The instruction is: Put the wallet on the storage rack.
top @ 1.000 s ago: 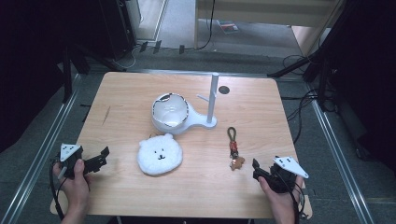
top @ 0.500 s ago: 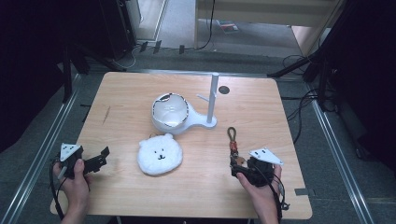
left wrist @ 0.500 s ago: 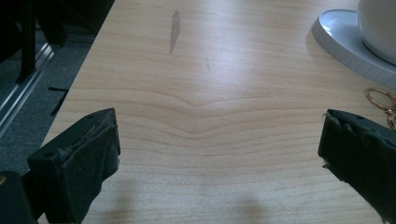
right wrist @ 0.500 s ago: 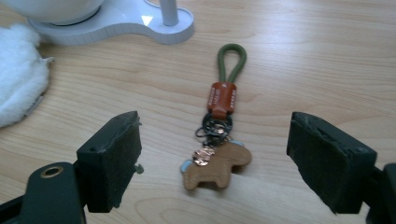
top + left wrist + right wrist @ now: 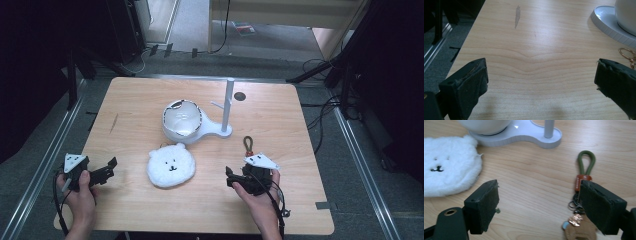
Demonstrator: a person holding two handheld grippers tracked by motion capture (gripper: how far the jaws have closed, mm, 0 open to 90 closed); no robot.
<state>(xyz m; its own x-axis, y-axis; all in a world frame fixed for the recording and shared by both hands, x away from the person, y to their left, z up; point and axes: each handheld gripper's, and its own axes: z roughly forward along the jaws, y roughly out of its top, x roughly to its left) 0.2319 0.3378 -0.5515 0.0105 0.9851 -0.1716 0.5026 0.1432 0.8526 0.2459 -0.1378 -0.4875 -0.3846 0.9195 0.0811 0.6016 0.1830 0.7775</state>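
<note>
Since the earlier frames, the right gripper point(image 5: 230, 179) has been carried leftward across the near part of the table point(image 5: 150, 100), from the right edge to a spot just beside the keychain point(image 5: 248, 145); the left gripper point(image 5: 111, 165) has been kept where it was, and nothing on the table has been shifted.

Most of the high view is taken up by the light wooden table. At its middle, a white stand point(image 5: 220, 131) is seen, with a round white bowl point(image 5: 181, 120) seated on its flat base and a thin upright post point(image 5: 229, 102) at its right end. Just in front of the bowl, a white plush bear-face pouch point(image 5: 171, 166) is laid flat, face up. To the right of the pouch, well apart from it, the keychain is laid lengthwise, its green loop point(image 5: 586, 161) pointed toward the stand and its ring and tags point(image 5: 579, 227) toward the person.

In the right gripper view, the jaws are held wide apart, nothing between them; the right jaw is seen in front of the keychain's orange tab point(image 5: 582, 181), though contact cannot be told. In the left gripper view, the jaws are likewise spread wide over bare wood.
</note>
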